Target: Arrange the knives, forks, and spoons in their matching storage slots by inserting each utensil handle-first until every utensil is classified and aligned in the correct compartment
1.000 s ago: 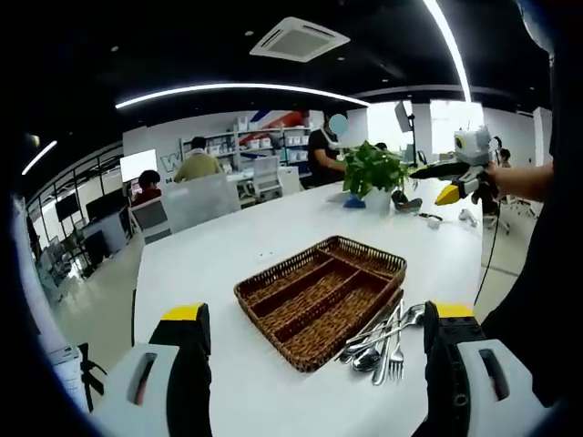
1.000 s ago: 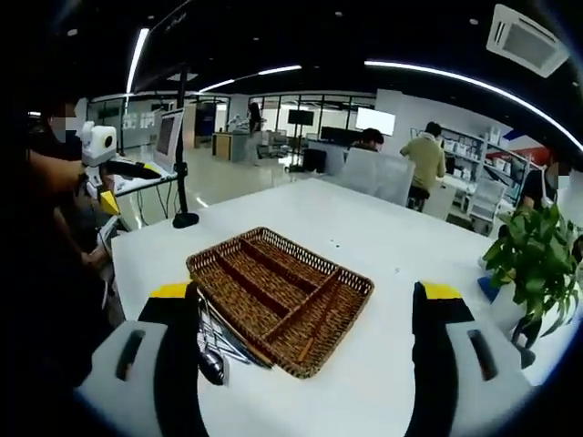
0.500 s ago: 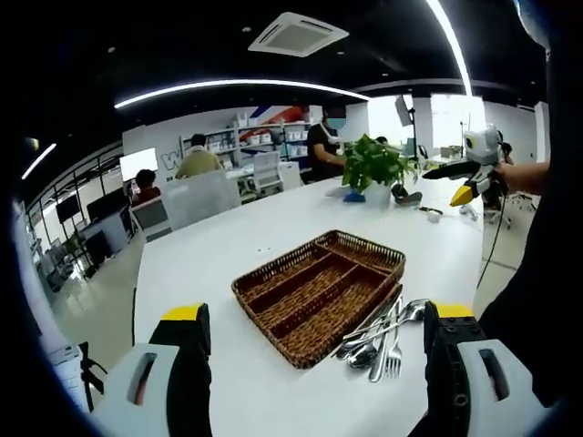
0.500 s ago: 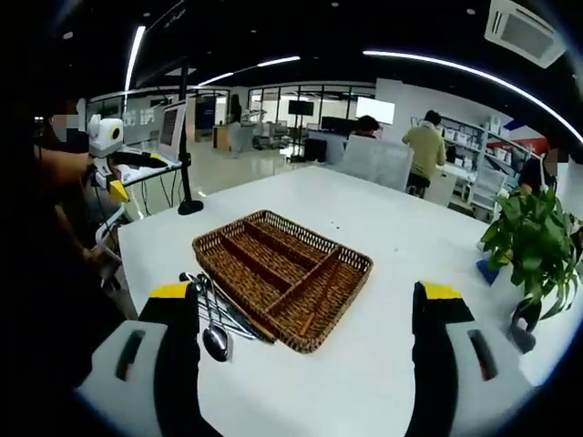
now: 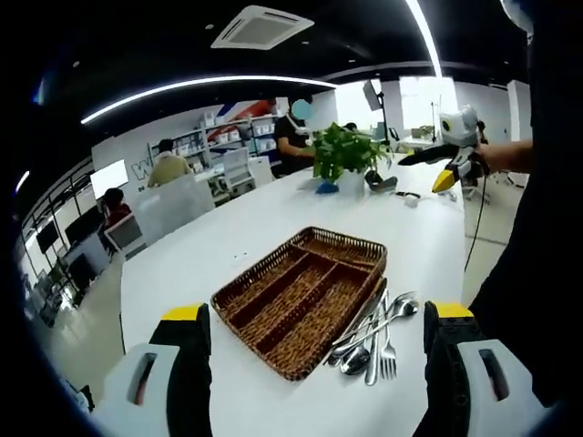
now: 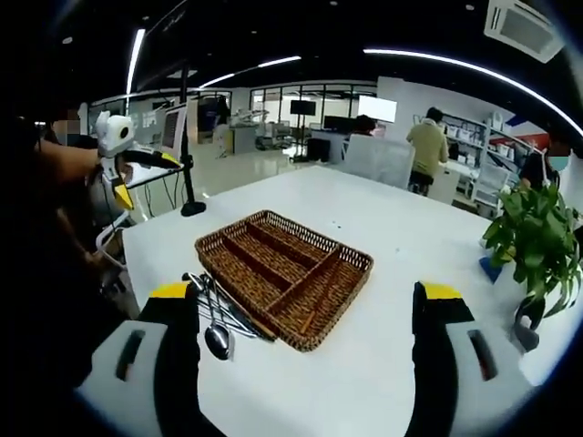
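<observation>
1. A brown woven wicker tray (image 5: pixel 301 296) (image 6: pixel 284 273) with long divided compartments lies on the white tabletop (image 5: pixel 228 246) (image 6: pixel 383 246), toward its near edge.
2. A loose pile of silver metal utensils (image 5: pixel 372 332) (image 6: pixel 214 314), forks and spoons among them, lies on the tabletop just beside the tray's long side.
3. The left gripper (image 5: pixel 314 364) hangs above the near edge, jaws spread wide, holding nothing.
4. The right gripper (image 6: pixel 305 364) does likewise, jaws apart and empty.
5. A green potted plant (image 5: pixel 342 159) (image 6: pixel 537 246) stands toward the far edge.

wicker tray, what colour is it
Brown woven wicker tray, reddish-brown throughout with darker dividers; it shows best in the right gripper view.
</observation>
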Demonstrator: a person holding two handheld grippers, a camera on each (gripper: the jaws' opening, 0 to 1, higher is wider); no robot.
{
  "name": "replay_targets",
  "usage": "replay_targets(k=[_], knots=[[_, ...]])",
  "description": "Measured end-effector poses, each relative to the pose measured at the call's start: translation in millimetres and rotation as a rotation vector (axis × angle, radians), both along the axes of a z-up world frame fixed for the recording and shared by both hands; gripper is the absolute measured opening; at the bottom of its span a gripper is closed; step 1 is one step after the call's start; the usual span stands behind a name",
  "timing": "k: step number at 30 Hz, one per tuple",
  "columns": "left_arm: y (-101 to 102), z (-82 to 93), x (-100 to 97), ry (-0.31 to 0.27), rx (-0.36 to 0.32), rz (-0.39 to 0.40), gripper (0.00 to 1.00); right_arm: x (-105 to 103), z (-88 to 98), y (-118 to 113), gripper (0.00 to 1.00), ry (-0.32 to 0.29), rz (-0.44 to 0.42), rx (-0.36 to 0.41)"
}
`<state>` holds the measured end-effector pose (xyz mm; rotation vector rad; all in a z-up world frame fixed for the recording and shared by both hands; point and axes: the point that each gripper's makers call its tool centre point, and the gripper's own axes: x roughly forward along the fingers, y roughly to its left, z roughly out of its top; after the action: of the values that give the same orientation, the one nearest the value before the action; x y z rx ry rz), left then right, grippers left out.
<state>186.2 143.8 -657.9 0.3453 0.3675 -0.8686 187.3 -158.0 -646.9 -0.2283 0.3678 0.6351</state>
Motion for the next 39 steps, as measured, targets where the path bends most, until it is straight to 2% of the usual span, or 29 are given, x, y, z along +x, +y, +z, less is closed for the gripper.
replay_targets(k=[3, 7, 10, 16, 19, 28, 30, 34, 39], knots=[[-8.4, -4.7, 0.9, -0.006, 0.030, -0.045, 0.99, 0.6, -4.6, 1.6, 1.00, -0.005, 0.013, -0.031], [-28.7, -2.7, -2.1, -0.022, 0.039, -0.121, 0.98, 3.2, -5.9, -2.4, 1.00, 0.013, -0.011, -0.013], [-37.2, -11.8, 0.7, -0.008, 0.065, -0.170, 0.98, 4.0, -0.6, -6.1, 1.00, -0.013, -0.017, -0.019], [-53.8, -22.7, 1.5, 0.006, 0.093, -0.249, 0.94, 3.6, -2.1, -15.9, 1.00, -0.002, -0.062, 0.002], [-58.6, -33.9, 0.5, 0.010, 0.128, -0.286, 0.93, 2.4, -2.3, -15.6, 1.00, 0.000, -0.069, 0.003], [-78.2, -63.9, -8.0, 0.047, 0.171, -0.384, 0.85, -2.9, -3.1, -15.5, 1.00, 0.002, -0.086, 0.004], [-80.2, -72.3, -5.1, 0.051, 0.177, -0.390, 0.85, -4.8, -2.6, -14.2, 1.00, 0.003, -0.088, 0.010], [-86.8, -88.4, -7.8, 0.093, 0.190, -0.433, 0.76, -5.9, -2.0, -14.0, 1.00, 0.002, -0.092, 0.014], [-95.0, -105.2, -10.4, 0.111, 0.215, -0.461, 0.69, -5.4, 1.1, -17.2, 1.00, -0.007, -0.105, 0.022]])
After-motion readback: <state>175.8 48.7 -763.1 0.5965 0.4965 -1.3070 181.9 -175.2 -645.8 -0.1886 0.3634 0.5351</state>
